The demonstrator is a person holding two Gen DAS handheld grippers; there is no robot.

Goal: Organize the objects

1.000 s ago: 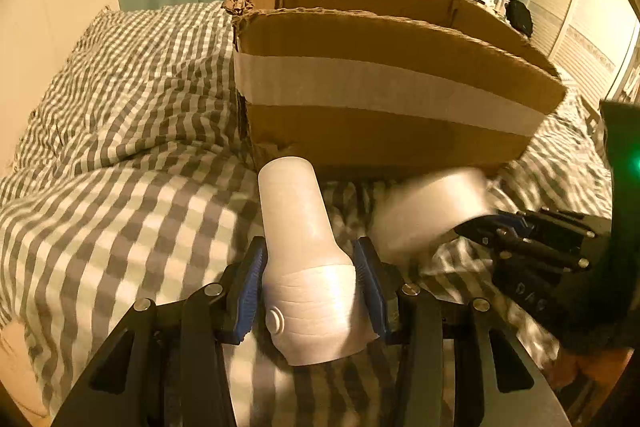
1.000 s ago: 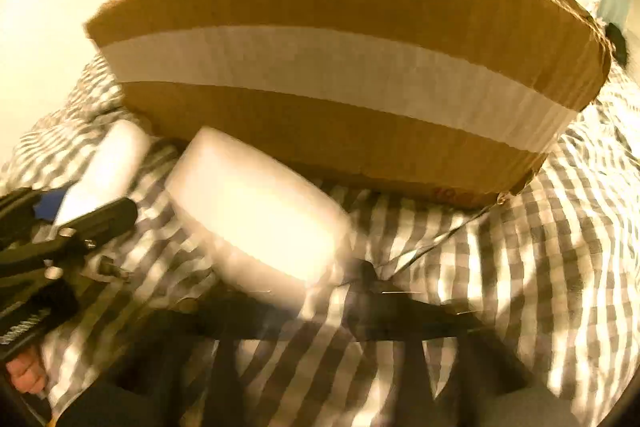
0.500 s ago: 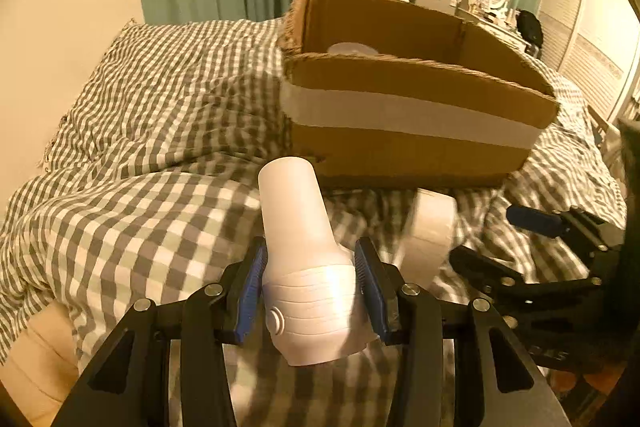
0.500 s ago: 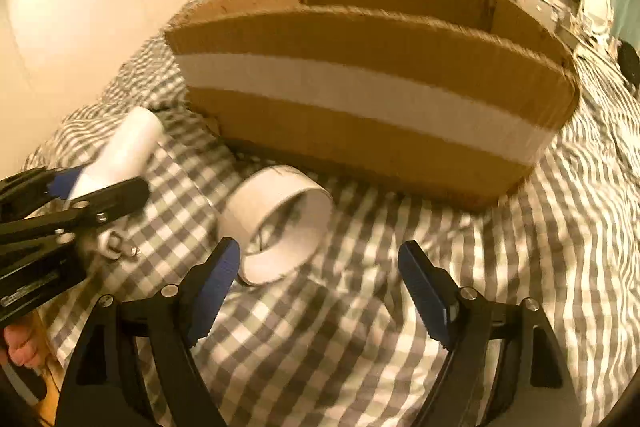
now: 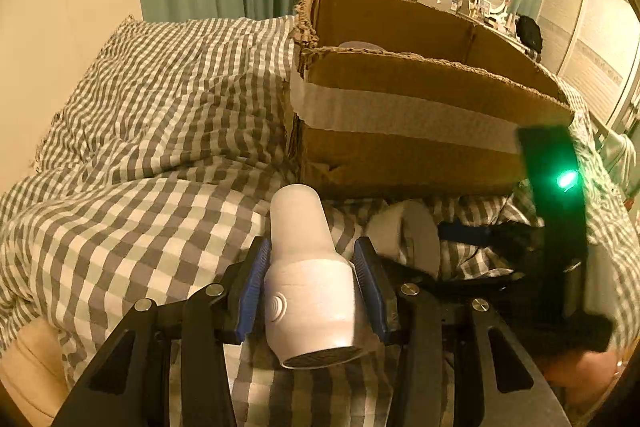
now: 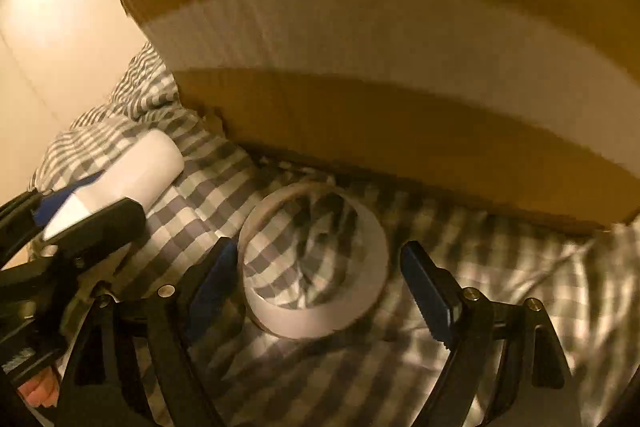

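Now my left gripper (image 5: 310, 291) clamps the white bottle (image 5: 308, 275); my right gripper (image 6: 316, 279) gapes, straddling the tape roll (image 6: 316, 267) beside the cardboard box (image 5: 420, 131).

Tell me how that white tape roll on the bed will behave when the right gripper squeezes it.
The tape roll is a hollow ring lying flat, so it probably won't roll. Its smooth wall may slip or flex between the open right gripper. The soft checked bedding may let it sink or tilt.
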